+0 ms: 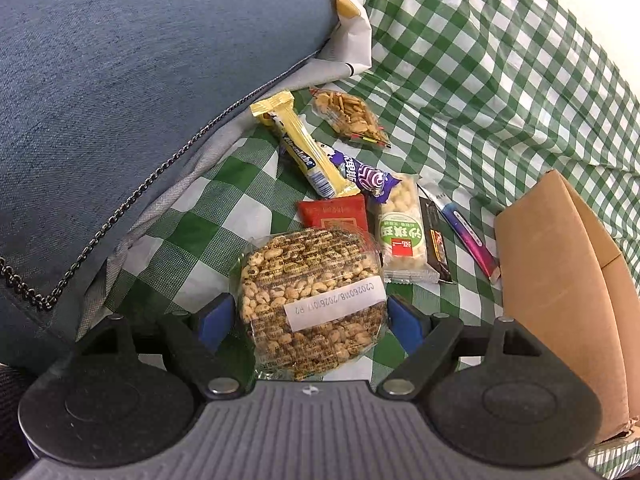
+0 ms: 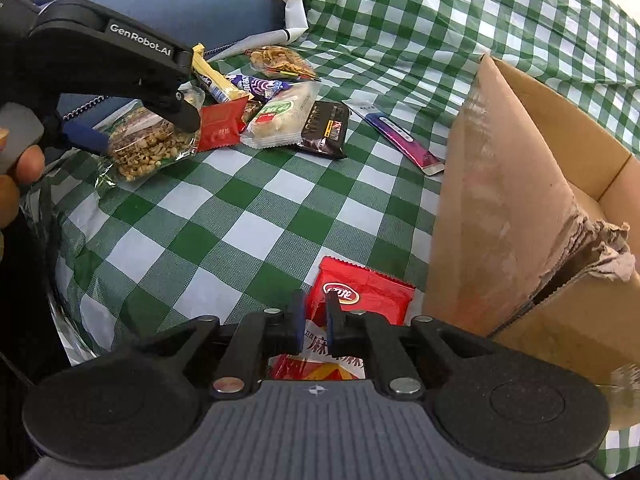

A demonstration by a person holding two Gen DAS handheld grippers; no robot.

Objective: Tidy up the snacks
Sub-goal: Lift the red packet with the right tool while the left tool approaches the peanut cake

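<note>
Spanning the puffed-grain cake point(image 1: 312, 304), the left gripper point(image 1: 312, 316) is seen with its blue pads point(image 1: 406, 322) at the packet's two sides; whether they press it cannot be told. From the right wrist view the same gripper point(image 2: 132, 128) is seen over the cake point(image 2: 148, 140), which lies at the near-left end of the snack pile on the checked cloth point(image 2: 240, 216).

Behind the cake the pile is packed closely: a small red packet point(image 1: 336, 212), a green-labelled rice bar point(image 1: 402, 232), a dark bar point(image 1: 436, 244), a purple wrapper point(image 1: 368, 176), a yellow bar point(image 1: 304, 148) and a clear bag of crackers point(image 1: 348, 114). A pink-purple stick point(image 1: 468, 236) lies apart, just beside the box point(image 1: 560, 280).

The right gripper point(image 2: 314, 320) is clenched on a red bag point(image 2: 360, 296), its narrow jaws pinching the bag's near part. The bag lies close to the box wall point(image 2: 480, 200). The box stands open, and its near corner is torn.

A broad stretch of cloth is left bare between the pile and the red bag. On the left the pile is bounded by a blue cushion point(image 1: 140, 80).
</note>
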